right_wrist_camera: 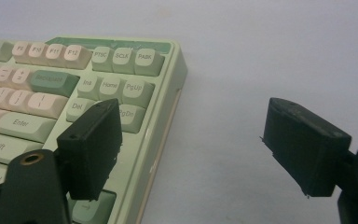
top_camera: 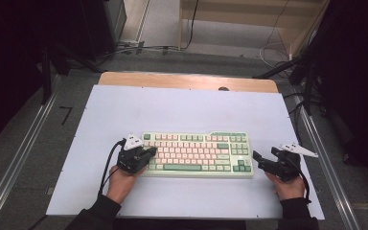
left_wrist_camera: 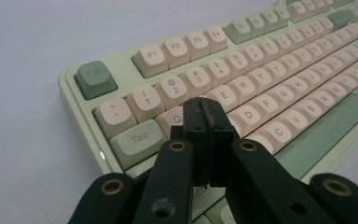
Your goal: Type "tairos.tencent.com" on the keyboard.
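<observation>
Keyboard axis: the keyboard (top_camera: 199,154) lies left-right, mid-frame on the desk (top_camera: 182,108).
Left hand-held gripper (left_wrist_camera: 204,108): mine, closed, empty, over its left-end keys; nearer.
Right hand-held gripper (right_wrist_camera: 191,147): open, straddling its right edge.

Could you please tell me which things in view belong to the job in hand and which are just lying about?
In the job:
- pale green keyboard with cream keys
- left claw, shut, tips over the keys near Q
- right claw, open, beside the keyboard's right end

Just about:
- white table mat
- wooden table edge
- loose cables on the floor
</observation>
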The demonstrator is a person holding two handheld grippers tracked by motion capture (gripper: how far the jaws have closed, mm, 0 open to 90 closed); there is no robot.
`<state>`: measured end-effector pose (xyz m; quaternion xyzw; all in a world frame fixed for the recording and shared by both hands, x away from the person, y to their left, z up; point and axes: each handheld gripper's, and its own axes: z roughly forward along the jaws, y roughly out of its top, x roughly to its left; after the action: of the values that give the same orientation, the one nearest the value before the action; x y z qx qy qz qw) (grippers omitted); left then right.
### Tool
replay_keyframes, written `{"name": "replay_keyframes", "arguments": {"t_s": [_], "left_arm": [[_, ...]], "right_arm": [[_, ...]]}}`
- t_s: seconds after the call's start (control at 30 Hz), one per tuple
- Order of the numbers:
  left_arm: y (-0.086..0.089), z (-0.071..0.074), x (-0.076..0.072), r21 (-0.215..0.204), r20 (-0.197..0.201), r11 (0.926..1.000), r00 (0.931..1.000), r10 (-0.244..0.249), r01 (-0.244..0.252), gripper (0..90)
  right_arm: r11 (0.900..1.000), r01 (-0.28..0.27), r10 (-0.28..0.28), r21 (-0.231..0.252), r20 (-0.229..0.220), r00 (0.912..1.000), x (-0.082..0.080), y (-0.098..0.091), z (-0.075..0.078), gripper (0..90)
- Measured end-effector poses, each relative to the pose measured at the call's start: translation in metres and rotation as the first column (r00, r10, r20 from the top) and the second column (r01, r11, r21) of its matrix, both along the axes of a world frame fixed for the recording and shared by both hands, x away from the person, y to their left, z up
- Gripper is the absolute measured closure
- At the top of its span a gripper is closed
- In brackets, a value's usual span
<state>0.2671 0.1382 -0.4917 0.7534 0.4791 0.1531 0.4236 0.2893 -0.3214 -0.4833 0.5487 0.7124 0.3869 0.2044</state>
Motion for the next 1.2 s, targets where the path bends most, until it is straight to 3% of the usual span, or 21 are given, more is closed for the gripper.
{"name": "replay_keyframes", "arguments": {"t_s": [0.33, 0.4, 0.47, 0.5, 0.63, 0.67, 0.7, 0.73, 0.8, 0.87, 0.9, 0.93, 0.97, 1.0, 1.03, 1.07, 1.1, 1.13, 1.17, 1.2], "left_arm": [[-0.003, -0.002, 0.002, 0.014, -0.03, 0.9999, 0.9995, -0.008, 0.009, 89.9], [-0.002, 0.0, 0.001, -0.001, -0.012, 1.0, 0.9999, -0.005, 0.005, 88.5], [0.002, 0.006, -0.001, -0.047, 0.023, 0.9989, 0.9997, -0.005, 0.006, 80.2], [0.006, 0.012, -0.005, -0.078, 0.06, 0.9969, 0.9981, 0.011, -0.007, 65.4], [0.015, 0.016, -0.008, -0.098, 0.081, 0.994, 0.9951, 0.056, -0.048, 36.2], [0.018, 0.015, -0.008, -0.106, 0.078, 0.9926, 0.9946, 0.068, -0.06, 32.7], [0.025, 0.012, -0.007, -0.14, 0.048, 0.9847, 0.9926, 0.112, -0.104, 30.2], [0.025, 0.012, -0.007, -0.14, 0.048, 0.9847, 0.9926, 0.112, -0.104, 29.2], [0.033, 0.009, -0.006, -0.189, 0.018, 0.9698, 0.987, 0.16, -0.154, 29.0], [0.035, 0.008, -0.006, -0.199, 0.011, 0.9655, 0.9848, 0.173, -0.168, 29.0], [0.036, 0.008, -0.007, -0.197, 0.012, 0.9648, 0.9835, 0.18, -0.175, 29.1], [0.036, 0.008, -0.008, -0.193, 0.016, 0.9652, 0.9831, 0.182, -0.176, 29.1], [0.036, 0.008, -0.009, -0.184, 0.026, 0.9668, 0.9822, 0.186, -0.178, 29.2], [0.036, 0.007, -0.01, -0.172, 0.031, 0.9682, 0.9814, 0.19, -0.181, 29.2], [0.035, 0.007, -0.01, -0.168, 0.034, 0.9687, 0.981, 0.191, -0.183, 29.2], [0.035, 0.007, -0.011, -0.167, 0.035, 0.9686, 0.9807, 0.192, -0.184, 29.2], [0.034, 0.006, -0.01, -0.159, 0.038, 0.9703, 0.9809, 0.191, -0.182, 29.2], [0.034, 0.006, -0.01, -0.159, 0.038, 0.9703, 0.9809, 0.191, -0.182, 29.1], [0.033, 0.005, -0.01, -0.151, 0.042, 0.9714, 0.9807, 0.191, -0.183, 29.1], [0.033, 0.005, -0.01, -0.149, 0.043, 0.9714, 0.9802, 0.194, -0.185, 29.1]], "right_arm": [[1.0, -0.001, 0.001, -0.001, 0.0, 1.0, 0.0, 0.0, 0.0, 17.9], [1.0, -0.001, 0.001, -0.001, 0.0, 1.0, 0.0, 0.0, 0.0, 17.9], [1.0, 0.001, -0.001, 0.002, 0.0, 1.0, 0.0, 0.0, 0.0, 18.0], [1.0, 0.001, -0.001, 0.005, 0.003, 1.0, -0.001, 0.0, 0.001, 18.0], [0.9998, -0.008, 0.007, 0.017, 0.013, 0.9999, -0.001, 0.003, 0.004, 18.0], [0.9998, -0.008, 0.008, 0.017, 0.012, 0.9999, -0.001, 0.004, 0.005, 18.1], [0.9997, -0.013, 0.012, 0.02, 0.017, 0.9998, -0.001, 0.006, 0.006, 18.4], [0.9995, -0.022, 0.021, 0.022, 0.024, 0.9995, -0.001, 0.009, 0.007, 18.8], [0.999, -0.035, 0.034, 0.028, 0.028, 0.999, 0.0, 0.014, 0.009, 20.2], [0.9987, -0.041, 0.04, 0.03, 0.029, 0.9988, 0.001, 0.016, 0.01, 21.9], [0.9965, -0.075, 0.073, 0.039, 0.036, 0.9967, 0.003, 0.025, 0.013, 27.9], [0.9965, -0.075, 0.073, 0.039, 0.036, 0.9967, 0.003, 0.025, 0.013, 27.9], [0.991, -0.12, 0.118, 0.059, 0.042, 0.9921, 0.006, 0.035, 0.016, 34.8], [0.991, -0.12, 0.118, 0.059, 0.042, 0.9921, 0.006, 0.035, 0.016, 34.8], [0.9808, -0.177, 0.174, 0.082, 0.037, 0.984, 0.009, 0.047, 0.018, 44.8], [0.9808, -0.177, 0.174, 0.082, 0.037, 0.984, 0.009, 0.047, 0.018, 44.8], [0.9682, -0.232, 0.23, 0.094, 0.034, 0.9727, 0.011, 0.062, 0.019, 54.3], [0.9629, -0.254, 0.252, 0.091, 0.032, 0.9672, 0.012, 0.069, 0.02, 60.0], [0.9629, -0.254, 0.252, 0.091, 0.032, 0.9672, 0.012, 0.069, 0.02, 60.0], [0.9551, -0.286, 0.284, 0.076, 0.034, 0.9581, 0.013, 0.08, 0.02, 65.6]]}}
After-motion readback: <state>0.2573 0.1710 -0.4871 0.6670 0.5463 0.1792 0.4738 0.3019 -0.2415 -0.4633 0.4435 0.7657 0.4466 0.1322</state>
